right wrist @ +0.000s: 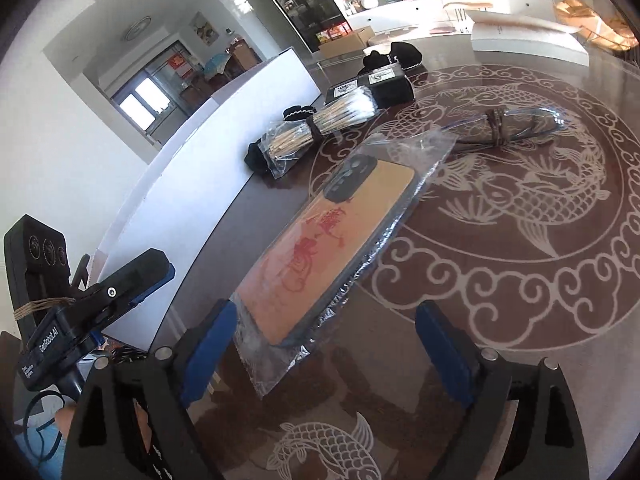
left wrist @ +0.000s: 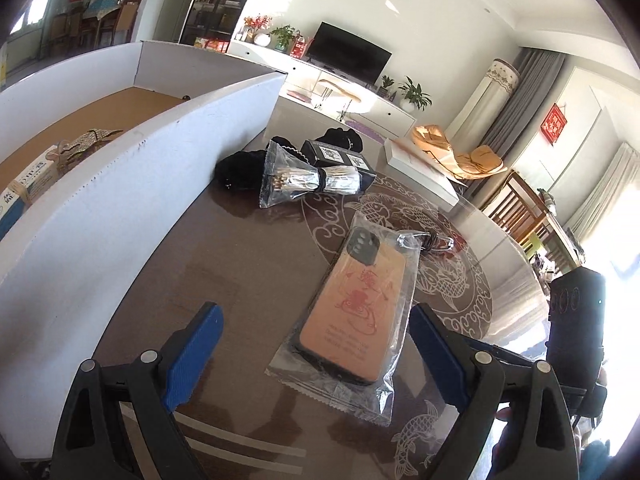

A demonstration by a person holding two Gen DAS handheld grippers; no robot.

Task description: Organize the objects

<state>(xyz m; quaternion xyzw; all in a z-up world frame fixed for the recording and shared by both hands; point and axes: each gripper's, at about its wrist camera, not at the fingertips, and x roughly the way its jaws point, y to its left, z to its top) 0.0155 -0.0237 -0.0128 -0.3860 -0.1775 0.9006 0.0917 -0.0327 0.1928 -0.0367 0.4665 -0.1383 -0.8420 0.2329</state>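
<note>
Phone case: the orange phone case in its clear bag (left wrist: 352, 312) lay flat on the counter (left wrist: 224, 264), just in front of both claws, with its camera end pointing away from them.
Bag: the plastic reached past the case on every side; the near sealed edge lay loose and wrinkled on the glass.
Right claw: the right claw (right wrist: 324, 344) stood apart and held nothing; the near end of the case lay by its left pad, and I could not tell if they touched.
Left claw: the left claw (left wrist: 316, 344) was also wide apart and empty, and the case lay between the lines of its 2 pads.
Other things: the cotton swabs bundle (left wrist: 308, 180), the black box (left wrist: 340, 160) and the folded glasses (right wrist: 508, 124) waited farther back, near each other.
Box: the white cardboard box (left wrist: 132, 184) stood at the left, beside the case, and already held a few items.
Step, as I judged: grasp the case for the box.
Advice: close on the stiff case across its short width, not on the loose plastic only, because the bag would probably slip.
Advice: keep the pads low and level, since the case was thin and lay flat on smooth glass.
</note>
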